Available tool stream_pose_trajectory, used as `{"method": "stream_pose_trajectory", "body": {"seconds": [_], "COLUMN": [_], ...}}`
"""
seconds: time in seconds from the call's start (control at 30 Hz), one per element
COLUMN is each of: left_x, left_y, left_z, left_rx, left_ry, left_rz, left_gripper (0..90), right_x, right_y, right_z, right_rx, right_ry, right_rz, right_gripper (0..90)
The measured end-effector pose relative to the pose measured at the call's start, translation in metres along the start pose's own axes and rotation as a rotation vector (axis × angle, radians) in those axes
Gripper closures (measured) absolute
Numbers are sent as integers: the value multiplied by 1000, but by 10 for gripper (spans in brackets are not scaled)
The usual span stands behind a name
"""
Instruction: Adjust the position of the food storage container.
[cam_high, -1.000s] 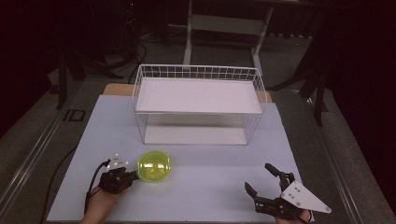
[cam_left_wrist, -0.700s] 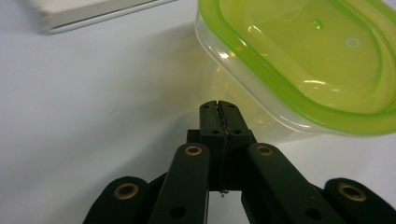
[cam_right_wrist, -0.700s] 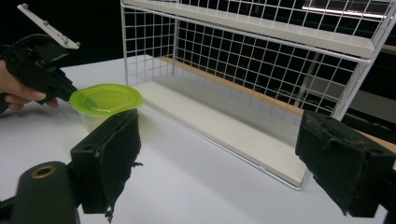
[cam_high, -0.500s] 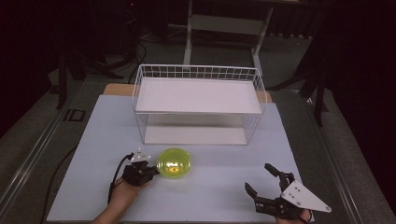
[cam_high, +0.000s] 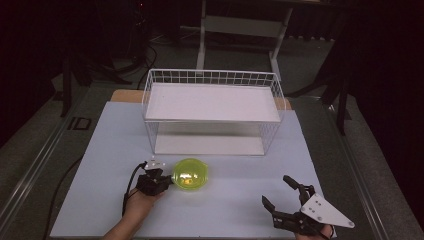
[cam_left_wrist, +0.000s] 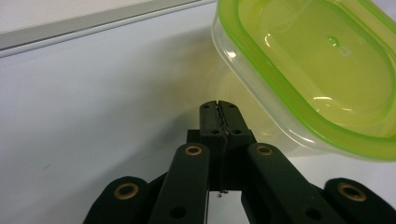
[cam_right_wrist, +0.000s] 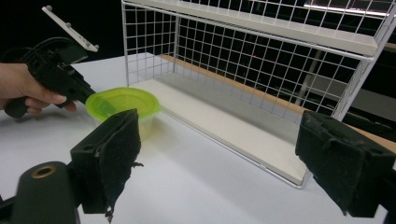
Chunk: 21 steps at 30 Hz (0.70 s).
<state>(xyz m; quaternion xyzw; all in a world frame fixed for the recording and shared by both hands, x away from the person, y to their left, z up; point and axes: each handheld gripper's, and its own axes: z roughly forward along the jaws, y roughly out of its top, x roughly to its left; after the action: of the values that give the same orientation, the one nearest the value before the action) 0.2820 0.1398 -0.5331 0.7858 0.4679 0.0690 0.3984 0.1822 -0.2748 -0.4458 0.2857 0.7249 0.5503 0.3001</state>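
- A clear plastic food container with a lime-green lid (cam_high: 190, 174) sits on the pale table (cam_high: 100, 150), in front of a white wire rack (cam_high: 212, 112) and left of centre.
- The left gripper (cam_high: 169, 179), held in a person's hand (cam_high: 137, 205), has its jaws pressed fully together with nothing between them. The closed tips rest at the container's left side, just under the lid's rim.
- In the left gripper view the lid (cam_left_wrist: 317, 74) tilts across the upper right.
- The right gripper (cam_high: 280, 192) lies near the table's front right corner, well apart from the container, jaws spread wide and empty.
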Motion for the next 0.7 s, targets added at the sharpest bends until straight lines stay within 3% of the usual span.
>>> {"method": "stream_pose_trajectory", "body": {"seconds": [0.7], "left_x": [-45], "left_y": [20], "left_z": [41], "left_rx": [38], "left_ry": [-93], "left_rz": [46], "left_gripper": [900], "right_x": [-4], "right_y": [-2], "right_z": [0], "right_rx": [4], "right_ry": [8], "right_rz": [16], "right_gripper": [139]}}
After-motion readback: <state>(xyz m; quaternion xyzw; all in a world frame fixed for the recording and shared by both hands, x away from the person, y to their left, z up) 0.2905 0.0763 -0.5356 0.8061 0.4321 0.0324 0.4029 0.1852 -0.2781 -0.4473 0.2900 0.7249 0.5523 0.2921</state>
